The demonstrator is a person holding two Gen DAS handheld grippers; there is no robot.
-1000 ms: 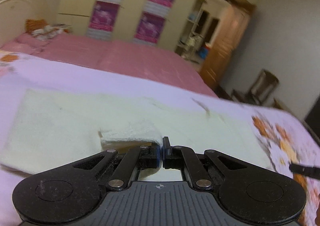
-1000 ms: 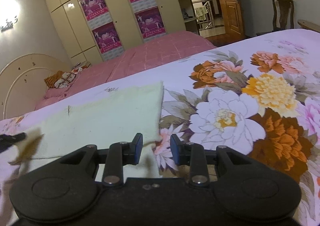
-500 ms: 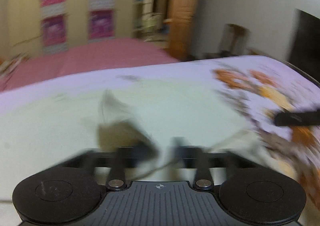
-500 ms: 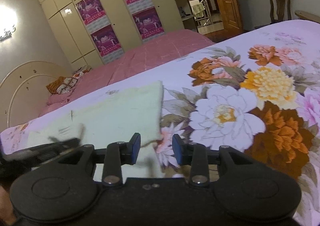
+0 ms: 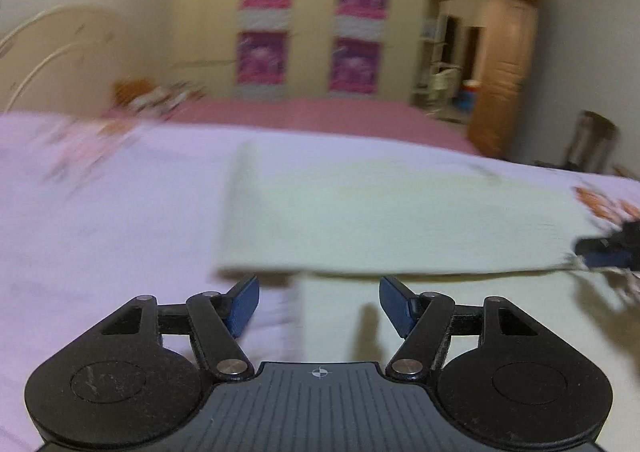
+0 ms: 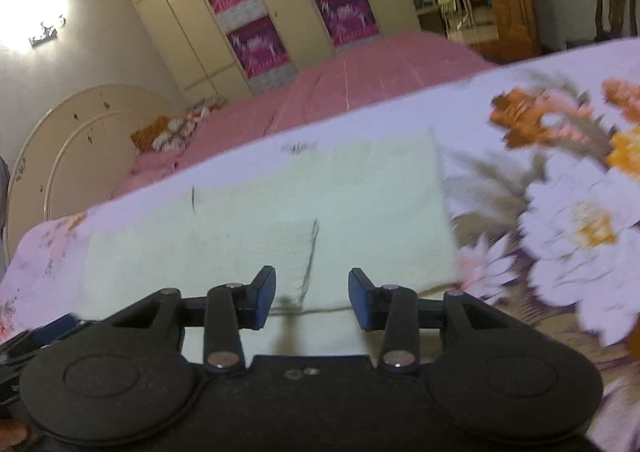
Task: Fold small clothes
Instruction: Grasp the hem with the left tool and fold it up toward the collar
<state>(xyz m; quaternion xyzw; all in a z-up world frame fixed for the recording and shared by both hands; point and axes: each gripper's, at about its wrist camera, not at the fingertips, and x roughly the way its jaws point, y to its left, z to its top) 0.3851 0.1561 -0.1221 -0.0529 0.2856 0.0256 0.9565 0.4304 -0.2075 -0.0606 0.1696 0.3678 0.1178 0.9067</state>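
Observation:
A pale cream cloth [image 5: 384, 212] lies folded flat on the flowered bedspread; it also shows in the right wrist view [image 6: 280, 228], with a folded layer edge near its middle. My left gripper [image 5: 319, 304] is open and empty, just in front of the cloth's near edge. My right gripper [image 6: 312, 298] is open and empty, over the cloth's near edge. The tip of the right gripper shows at the right edge of the left wrist view [image 5: 608, 250]. The left gripper's body shows at the lower left of the right wrist view [image 6: 36, 336].
The lilac flowered bedspread [image 6: 560, 188] covers the bed under the cloth. A pink bed [image 5: 320, 116] with pillows [image 6: 168, 132] lies behind. A wardrobe with purple posters [image 5: 312, 24], a wooden door [image 5: 500, 76] and a chair [image 6: 614, 4] stand further back.
My left gripper was shut on a corner of the cloth, carried it across, and is now open with the cloth lying folded. My right gripper has opened wider and shifted left over the cloth.

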